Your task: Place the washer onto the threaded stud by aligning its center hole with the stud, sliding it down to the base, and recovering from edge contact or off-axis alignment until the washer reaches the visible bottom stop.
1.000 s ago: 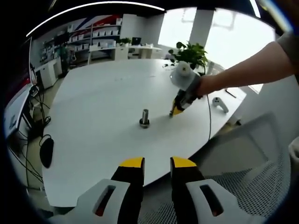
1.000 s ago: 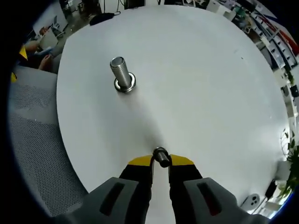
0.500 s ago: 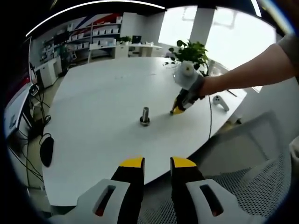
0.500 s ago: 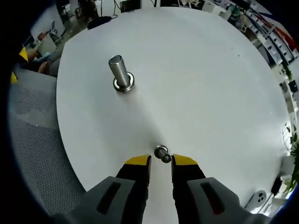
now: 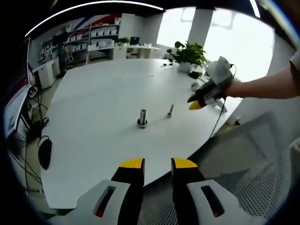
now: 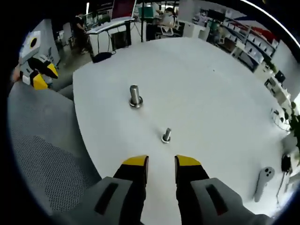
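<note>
A broad white tabletop spreads ahead of both grippers, with a grey mesh chair at its near edge, off to the left of the right gripper. In the right gripper view that gripper is raised clear of the tabletop, its two yellow-tipped jaws apart with nothing between them. In the left gripper view it shows at the upper right, held in a person's hand above the tabletop's far edge. The left gripper hangs back over the near edge of the tabletop, its jaws also slightly apart and empty; in the right gripper view it shows at the far left beyond the chair. A grey handheld controller lies on the tabletop to the right of the right gripper. A potted plant stands on the far side, ahead of the left gripper. The larger bolt stands upright on the tabletop, ahead of the right gripper and a little to its left, with a ring-like collar at its foot. The threaded stud, smaller, stands upright just ahead of the right gripper's jaws, well apart from the bolt, and a washer sits around its base on the tabletop.
</note>
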Demonstrator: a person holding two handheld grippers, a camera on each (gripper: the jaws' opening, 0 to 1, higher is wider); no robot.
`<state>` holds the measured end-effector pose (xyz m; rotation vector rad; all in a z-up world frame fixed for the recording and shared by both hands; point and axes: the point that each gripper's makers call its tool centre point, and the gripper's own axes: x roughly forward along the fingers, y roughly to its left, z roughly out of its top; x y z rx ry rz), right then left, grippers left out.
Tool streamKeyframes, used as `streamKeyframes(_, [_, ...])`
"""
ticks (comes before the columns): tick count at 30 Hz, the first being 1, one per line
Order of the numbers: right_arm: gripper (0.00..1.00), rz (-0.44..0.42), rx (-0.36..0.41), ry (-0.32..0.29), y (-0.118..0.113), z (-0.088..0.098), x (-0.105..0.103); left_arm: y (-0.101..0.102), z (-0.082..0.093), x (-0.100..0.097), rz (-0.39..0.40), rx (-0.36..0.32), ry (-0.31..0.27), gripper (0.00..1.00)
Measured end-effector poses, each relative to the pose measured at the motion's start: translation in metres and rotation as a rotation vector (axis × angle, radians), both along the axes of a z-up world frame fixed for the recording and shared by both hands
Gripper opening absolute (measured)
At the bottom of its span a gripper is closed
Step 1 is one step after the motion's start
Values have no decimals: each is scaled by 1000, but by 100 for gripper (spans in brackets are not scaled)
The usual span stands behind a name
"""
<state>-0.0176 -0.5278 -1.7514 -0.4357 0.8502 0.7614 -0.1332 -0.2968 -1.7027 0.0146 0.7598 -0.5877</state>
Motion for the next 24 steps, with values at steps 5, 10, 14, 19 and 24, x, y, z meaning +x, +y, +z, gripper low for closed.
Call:
streamKeyframes(5, [26, -96, 123, -20, -12, 27, -22, -2, -2, -1, -15, 5, 6, 21])
streamKeyframes(10, [30, -179, 241, -19, -20, 50, -53, -3, 1, 0, -11, -9, -8, 21])
streamKeyframes(14, [31, -244, 291, -35, -33, 64, -74, -2, 3, 1, -5, -13, -15, 21])
streamKeyframes(19, [32, -325, 376, -48, -37, 78, -82, -3, 10, 3, -1, -41, -40, 21])
streamKeyframes(24, [32, -347, 395, -90, -33, 80, -80, -9, 18, 2, -18, -77, -70, 23])
